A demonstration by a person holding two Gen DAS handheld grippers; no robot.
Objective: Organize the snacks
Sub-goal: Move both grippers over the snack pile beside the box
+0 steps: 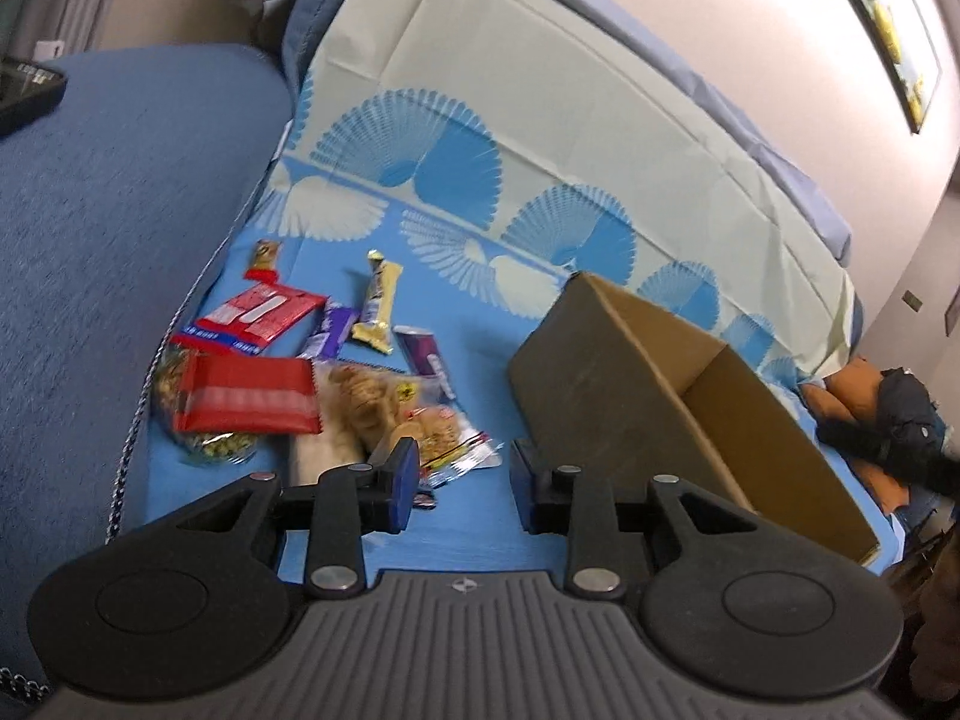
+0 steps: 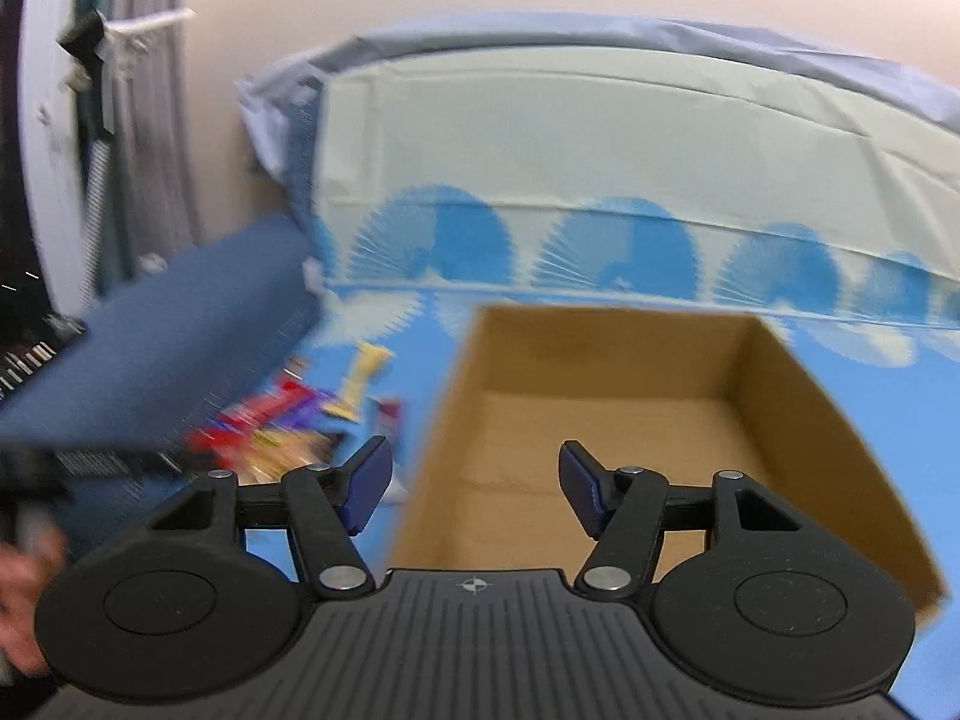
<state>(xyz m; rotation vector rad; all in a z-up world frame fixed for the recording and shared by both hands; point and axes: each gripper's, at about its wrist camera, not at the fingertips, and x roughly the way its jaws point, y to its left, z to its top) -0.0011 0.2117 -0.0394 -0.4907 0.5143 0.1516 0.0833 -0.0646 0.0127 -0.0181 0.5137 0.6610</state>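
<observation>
- The snacks lie in a loose heap on the blue cloth (image 1: 480, 516), toward its left edge beside the dark blue cushion (image 1: 120, 228). On top is a red wrapper (image 1: 249, 401), which lies over a clear bag of nuts (image 1: 210, 447) with a clear bag of cookies (image 1: 384, 402) touching it on the right.
- Farther back in the heap lie a second red pack (image 1: 261, 315), a yellow bar (image 1: 378, 303) and a purple bar (image 1: 423, 354).
- The cardboard box (image 1: 606, 384) stands open on the cloth to the right of the heap, apart from it, and looks empty.
- The left gripper (image 1: 462, 483) hangs low between heap and box, its jaws wide apart and holding nothing; its left pad (image 1: 405, 483) is just in front of the cookie bag.
- The right gripper (image 2: 474, 489) hovers over the box's near left wall, jaws likewise spread and empty; this view is blurred.
- The step in hand is probably a first pick by the left gripper. It should do best to take a top piece by a free edge, closing across the wrapper's thin side rather than pressing on the brittle cookies.
- Slippery film may slide, so a firm closure before lifting seems wise, then a drop well inside the box walls.
</observation>
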